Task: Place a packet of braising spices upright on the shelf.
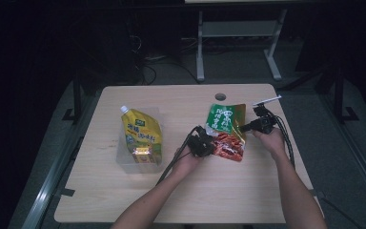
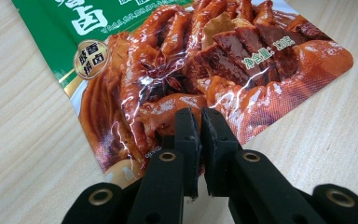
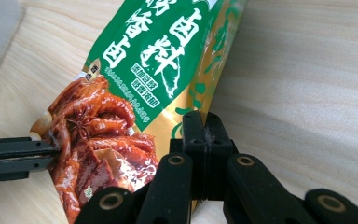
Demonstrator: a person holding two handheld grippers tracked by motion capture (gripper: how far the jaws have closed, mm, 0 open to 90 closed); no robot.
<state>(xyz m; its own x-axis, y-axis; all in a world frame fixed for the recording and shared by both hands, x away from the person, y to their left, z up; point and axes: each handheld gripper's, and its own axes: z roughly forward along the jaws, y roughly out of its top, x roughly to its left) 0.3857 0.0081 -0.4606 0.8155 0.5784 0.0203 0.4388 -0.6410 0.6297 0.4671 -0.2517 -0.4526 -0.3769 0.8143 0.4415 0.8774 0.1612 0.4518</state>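
Both claws pinch the green-and-red snack pouch (image 1: 226,131) lying on the table (image 1: 186,200) – left claw (image 2: 200,122) clamped on its bottom edge, right claw (image 3: 204,125) on its gold side edge. The high view adds a yellow spouted pouch (image 1: 142,138) in a clear bin (image 1: 124,161), well apart.

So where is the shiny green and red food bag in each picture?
High view: the glossy green and red food pouch lies right of centre.
Left gripper view: top, red end nearest.
Right gripper view: centre-left.
Shared landmark: the pale wooden table.
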